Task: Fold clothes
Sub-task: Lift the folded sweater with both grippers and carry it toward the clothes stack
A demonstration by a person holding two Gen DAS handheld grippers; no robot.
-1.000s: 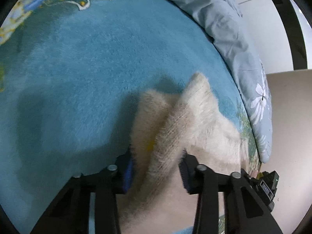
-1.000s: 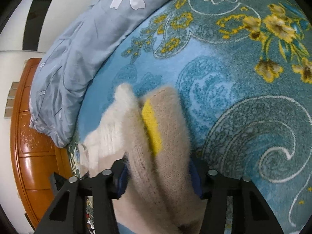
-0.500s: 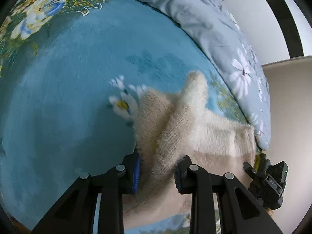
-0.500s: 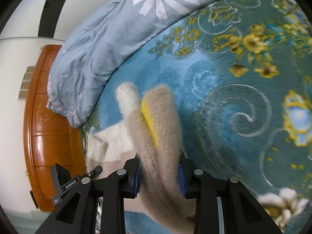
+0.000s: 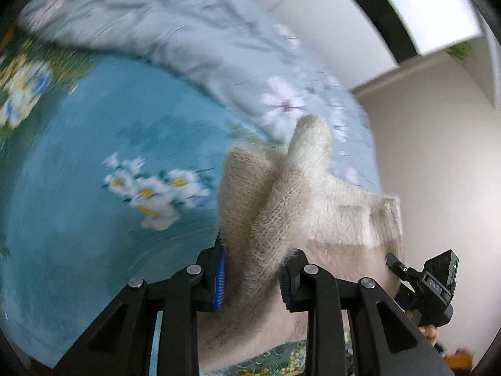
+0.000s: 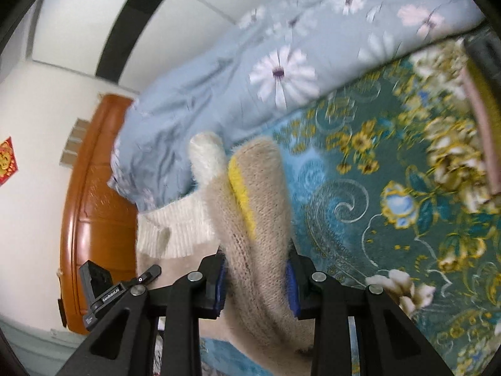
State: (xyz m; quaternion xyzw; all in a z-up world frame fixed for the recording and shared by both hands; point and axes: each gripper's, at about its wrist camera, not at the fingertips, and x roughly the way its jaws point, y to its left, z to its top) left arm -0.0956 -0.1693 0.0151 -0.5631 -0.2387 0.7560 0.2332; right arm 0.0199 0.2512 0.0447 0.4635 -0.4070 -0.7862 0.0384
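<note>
Under me spreads a plush teal blanket with white, blue and yellow flowers (image 5: 94, 163); in my right view it (image 6: 391, 188) shows gold scrollwork, much of it blurred. Along its far edge lies a rumpled pale blue duvet printed with white daisies (image 5: 188, 40), also seen from the right (image 6: 250, 72). Behind that stand white walls crossed by a black band (image 6: 141, 22), and a glossy orange-brown wooden headboard (image 6: 94, 203) at the left of my right view, with a red paper ornament (image 6: 6, 159) on the wall beside it; its characters are too small to read.

My left gripper (image 5: 252, 277) is clamped on a bunched fold of the fuzzy cream and beige knitted sweater (image 5: 275, 200), whose ribbed hem hangs off to the right, toward my right gripper's black body (image 5: 432, 288) at the picture's edge. My right gripper (image 6: 255, 282) pinches another fold of the same sweater (image 6: 260, 206), where a yellow strip shows in the crease. The garment is lifted above the blanket between both claws. My left gripper's body (image 6: 106, 291) bears small white lettering, seemingly "GenRobot.AI".
</note>
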